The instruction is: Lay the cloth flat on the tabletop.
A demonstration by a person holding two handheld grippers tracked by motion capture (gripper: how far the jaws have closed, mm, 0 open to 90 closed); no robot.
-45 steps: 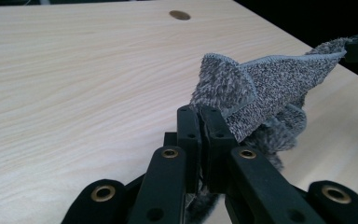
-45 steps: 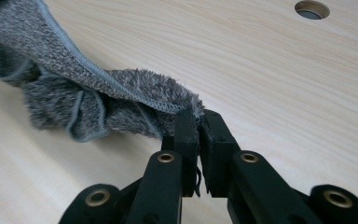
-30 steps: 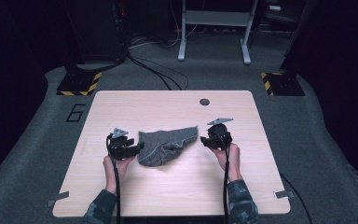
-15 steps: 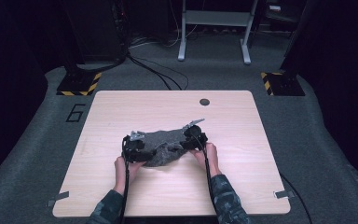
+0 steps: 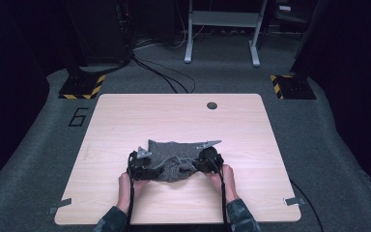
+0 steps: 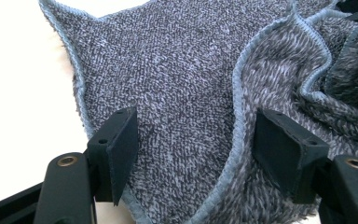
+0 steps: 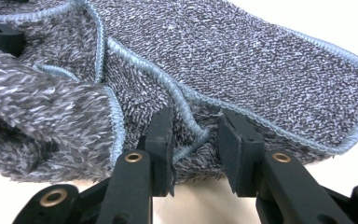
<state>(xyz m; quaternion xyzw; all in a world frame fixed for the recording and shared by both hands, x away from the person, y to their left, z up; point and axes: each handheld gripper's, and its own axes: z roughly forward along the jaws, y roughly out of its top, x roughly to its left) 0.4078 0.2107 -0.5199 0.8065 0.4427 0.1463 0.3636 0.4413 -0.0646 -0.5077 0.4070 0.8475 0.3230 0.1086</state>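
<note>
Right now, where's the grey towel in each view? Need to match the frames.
High view: grey towel lies crumpled at the table's near centre, between the left gripper and right gripper.
Left gripper view: towel spreads across centre and right, beyond the black jaws.
Right gripper view: towel spans the upper picture; a fold sits between the jaws.
Shared landmark: its light-blue stitched hem.
</note>
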